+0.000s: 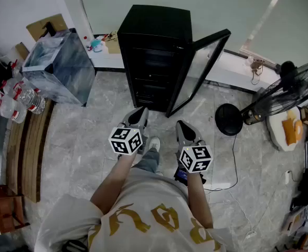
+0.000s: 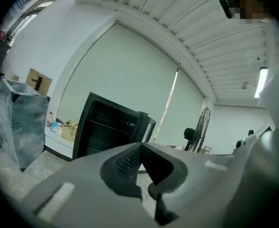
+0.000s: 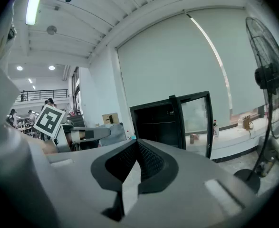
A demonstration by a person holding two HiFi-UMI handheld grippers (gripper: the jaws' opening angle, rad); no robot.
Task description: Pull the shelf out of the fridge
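In the head view, the person stands on a grey marble floor [image 1: 91, 135] in front of a black fridge [image 1: 155, 22]. Its glass door [image 1: 200, 67] is swung open to the right side. The inside of the fridge is dark, and the shelves show only as faint horizontal lines. The left gripper [image 1: 141, 111] and the right gripper [image 1: 181, 124] are held side by side, both pointing to the fridge but well apart from it. Left of the fridge stands a box wrapped in plastic film [image 1: 59, 67], and near it lie some water bottles [image 1: 14, 100] on a wooden bench [image 1: 29, 151]. At the right stands a floor fan [image 1: 293, 91].

In the left gripper view, the jaws of the left gripper [image 2: 142, 144] are closed, with their tips touching each other and nothing between them. Behind them the open fridge [image 2: 113, 127] is seen. A shelf [image 2: 111, 127] crosses its dark inside as a thin line and sits fully inside the cabinet.

In the right gripper view, the right gripper [image 3: 137, 141] has also its jaws pressed together at the tips, and it is empty. The fridge [image 3: 156, 122] is behind, with the door [image 3: 196, 120] open at its right, and a shelf [image 3: 153, 123] is in its place inside. The left gripper with its marker cube [image 3: 49, 121] shows at the left side.
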